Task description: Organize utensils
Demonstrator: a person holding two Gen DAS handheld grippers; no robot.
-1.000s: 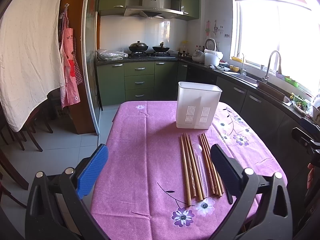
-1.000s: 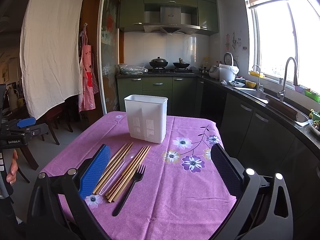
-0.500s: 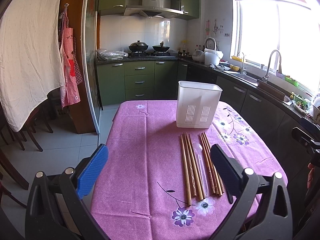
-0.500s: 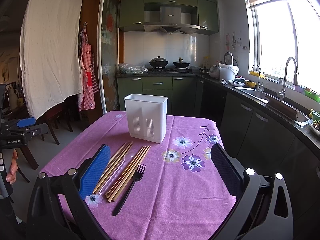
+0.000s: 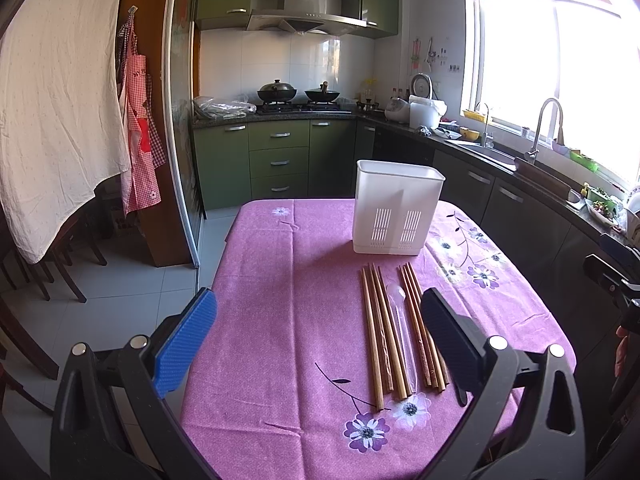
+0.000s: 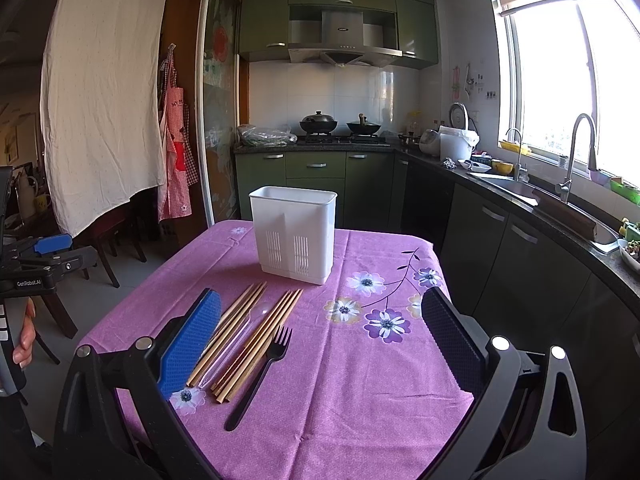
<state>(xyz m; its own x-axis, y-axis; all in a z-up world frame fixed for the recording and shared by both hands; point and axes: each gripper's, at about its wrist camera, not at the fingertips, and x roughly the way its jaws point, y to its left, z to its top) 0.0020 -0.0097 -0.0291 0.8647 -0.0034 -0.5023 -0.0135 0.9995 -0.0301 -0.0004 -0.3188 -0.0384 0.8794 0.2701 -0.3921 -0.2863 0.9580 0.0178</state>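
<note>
On the pink flowered tablecloth (image 5: 296, 288), toward the far edge of the table, a white slotted utensil holder (image 5: 394, 216) stands upright. Just nearer than it, two bundles of wooden chopsticks (image 5: 378, 332) lie side by side, running lengthwise from the holder toward the near edge, with a clear plastic spoon (image 5: 400, 320) lying between the bundles. In the right wrist view a black plastic fork (image 6: 262, 372) lies just beside the right-hand bundle, tines pointing toward the holder; in the left wrist view its spot is hidden behind the gripper finger. Both grippers hang above the near edge of the table with nothing between their fingers. The left gripper (image 5: 318, 338) has its jaws spread wide, its right finger above the chopstick ends but whether touching them cannot be told. The right gripper (image 6: 320, 338) is likewise spread wide, its blue-padded finger over the left bundle. At the left rim of the right wrist view a hand (image 6: 23, 340) grips the handle of the other tool.
</note>
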